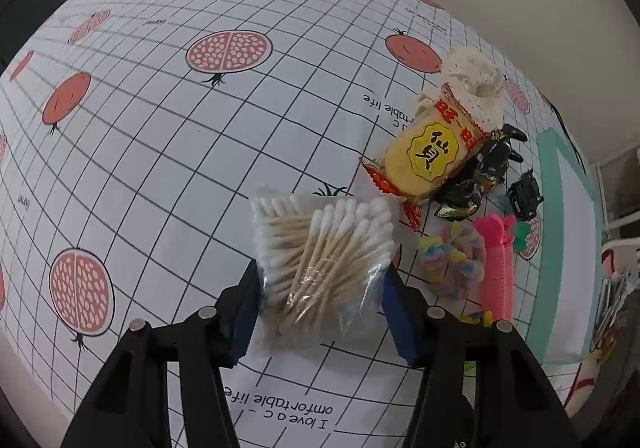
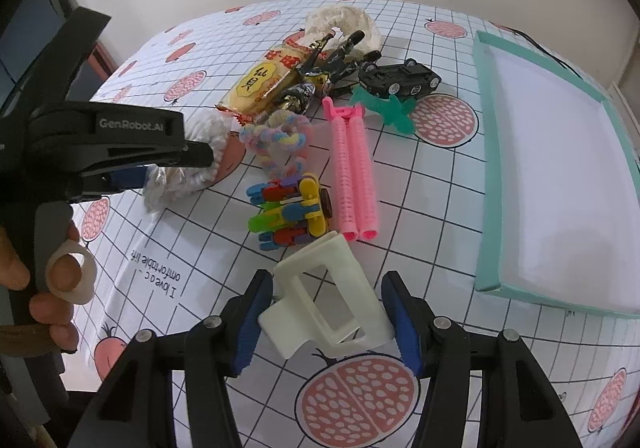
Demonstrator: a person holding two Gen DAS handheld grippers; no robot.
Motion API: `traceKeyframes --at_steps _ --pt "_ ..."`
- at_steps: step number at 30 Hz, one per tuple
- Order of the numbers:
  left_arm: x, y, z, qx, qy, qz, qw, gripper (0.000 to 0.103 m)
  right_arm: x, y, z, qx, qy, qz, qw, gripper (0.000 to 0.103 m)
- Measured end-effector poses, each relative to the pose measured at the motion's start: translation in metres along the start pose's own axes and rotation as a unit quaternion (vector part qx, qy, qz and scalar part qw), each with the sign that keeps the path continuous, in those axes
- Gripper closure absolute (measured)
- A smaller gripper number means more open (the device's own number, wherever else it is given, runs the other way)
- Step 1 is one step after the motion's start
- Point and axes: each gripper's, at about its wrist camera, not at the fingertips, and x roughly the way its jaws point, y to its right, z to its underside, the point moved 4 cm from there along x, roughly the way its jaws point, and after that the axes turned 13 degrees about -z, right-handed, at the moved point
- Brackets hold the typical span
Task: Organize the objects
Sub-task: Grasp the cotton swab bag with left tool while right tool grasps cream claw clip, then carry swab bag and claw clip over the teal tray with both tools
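A swab bag (image 1: pixel 324 272) is clamped between the pads of the left gripper (image 1: pixel 320 308), just above the cloth (image 1: pixel 160 152). A cream clip (image 2: pixel 328 298) is enclosed by the right gripper (image 2: pixel 326 322); whether it is gripped cannot be told. A teal tray (image 2: pixel 486 184) lies to the right, near the table edge. Open cloth is seen left of the snack pack (image 1: pixel 428 152) and pink rollers (image 2: pixel 354 176).

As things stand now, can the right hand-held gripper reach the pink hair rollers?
Probably not yet: the right hand-held gripper has the cream hair claw clip between its fingers. Otherwise the pink hair rollers lie uncovered just ahead.
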Motion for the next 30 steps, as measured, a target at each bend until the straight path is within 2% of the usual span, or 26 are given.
traceKeyframes --at_steps 2,3,11,13,14,15,17,19,23,30 --pt "-0.004 -0.003 0.004 -0.004 -0.001 0.005 1.0000 0.045 -0.002 0.002 0.001 0.003 0.000 0.003 1.000 0.043" --pt "-0.004 -0.004 0.017 -0.005 0.000 0.010 0.9999 0.045 -0.003 0.002 0.000 0.007 0.000 0.005 1.000 0.043" --pt "-0.037 -0.020 0.018 -0.023 0.032 0.034 0.9986 0.045 -0.019 0.007 -0.017 0.024 0.025 0.019 0.999 0.043" --pt "-0.043 -0.024 0.004 -0.030 0.042 0.038 0.9979 0.045 -0.028 0.009 -0.020 0.023 0.039 0.030 0.999 0.043" --pt "-0.046 -0.035 -0.020 -0.032 0.049 0.038 0.9975 0.045 -0.033 0.009 -0.024 0.024 0.047 0.036 0.998 0.043" --pt "-0.049 -0.036 -0.020 -0.034 0.056 0.038 0.9971 0.045 -0.039 0.010 -0.030 0.024 0.057 0.043 0.997 0.043" --pt "-0.040 -0.016 -0.053 -0.039 0.068 0.038 0.9962 0.045 -0.048 0.012 -0.040 0.025 0.074 0.052 0.996 0.043" --pt "-0.033 -0.010 -0.067 -0.043 0.079 0.041 0.9951 0.045 -0.057 0.015 -0.053 0.028 0.091 0.059 0.994 0.043" --pt "-0.046 0.005 -0.071 -0.039 0.105 0.055 0.9922 0.045 -0.075 0.017 -0.080 0.038 0.124 0.064 0.990 0.043" --pt "-0.074 0.040 -0.065 0.007 0.160 0.069 0.9848 0.045 -0.120 0.032 -0.130 0.045 0.195 0.073 0.977 0.043"
